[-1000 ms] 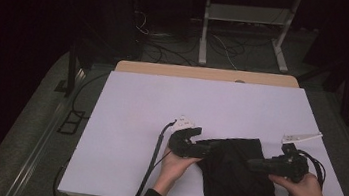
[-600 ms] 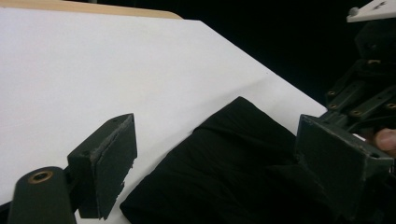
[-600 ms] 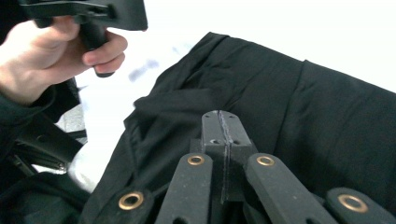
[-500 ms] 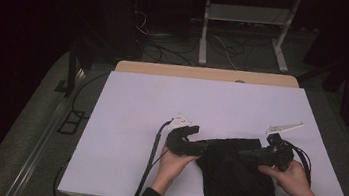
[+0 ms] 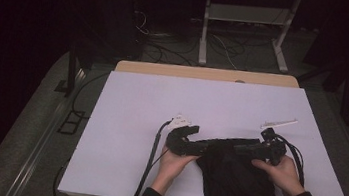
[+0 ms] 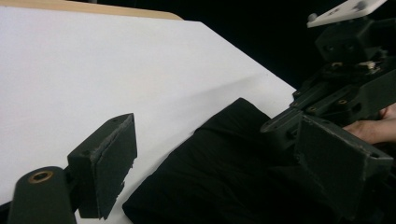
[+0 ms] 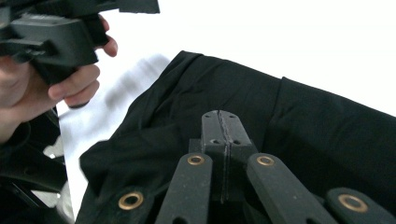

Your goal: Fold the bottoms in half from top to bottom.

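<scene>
Presently the black cloth (image 5: 238, 181) overhangs the table's (image 5: 129, 122) near edge; left gripper (image 6: 219, 168) gapes beside it, right gripper (image 7: 223, 135) pressed together, far half bare.

Dim room, dark beyond the brightly lit white counter (image 5: 159, 121); it glares in the claw views, near parts blurred.

No readable text anywhere.

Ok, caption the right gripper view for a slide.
Right gripper shut over folded black cloth on the white table.
</scene>
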A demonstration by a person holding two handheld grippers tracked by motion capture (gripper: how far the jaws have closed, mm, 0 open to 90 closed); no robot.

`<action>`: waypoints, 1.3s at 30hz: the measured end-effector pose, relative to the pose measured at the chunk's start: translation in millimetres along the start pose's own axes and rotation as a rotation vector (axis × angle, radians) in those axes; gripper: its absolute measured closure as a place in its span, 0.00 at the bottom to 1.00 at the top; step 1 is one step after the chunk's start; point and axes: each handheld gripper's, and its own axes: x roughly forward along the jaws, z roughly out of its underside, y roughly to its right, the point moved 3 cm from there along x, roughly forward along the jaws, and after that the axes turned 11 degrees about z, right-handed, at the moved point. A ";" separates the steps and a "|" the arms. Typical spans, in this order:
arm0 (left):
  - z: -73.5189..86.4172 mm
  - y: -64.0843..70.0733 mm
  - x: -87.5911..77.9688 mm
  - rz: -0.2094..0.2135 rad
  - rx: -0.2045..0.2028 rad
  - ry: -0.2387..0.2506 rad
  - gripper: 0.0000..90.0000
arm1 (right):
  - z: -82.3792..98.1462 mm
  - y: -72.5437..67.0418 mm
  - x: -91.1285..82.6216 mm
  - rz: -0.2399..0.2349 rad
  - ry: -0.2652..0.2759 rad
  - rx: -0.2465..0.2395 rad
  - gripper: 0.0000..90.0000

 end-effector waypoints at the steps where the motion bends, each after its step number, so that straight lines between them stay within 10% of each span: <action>1: 0.2 0.0 0.3 0.001 -0.002 0.000 0.15 | -0.2 0.6 1.2 -0.003 -0.004 0.011 0.98; 25: 1.5 -1.7 1.3 -0.008 -0.004 0.000 0.15 | 9.3 -14.6 18.9 -0.060 -0.111 0.068 0.98; 39: 5.6 -5.2 1.2 -0.016 -0.018 -0.005 0.15 | 33.0 -43.9 9.9 -0.151 -0.188 -0.020 0.98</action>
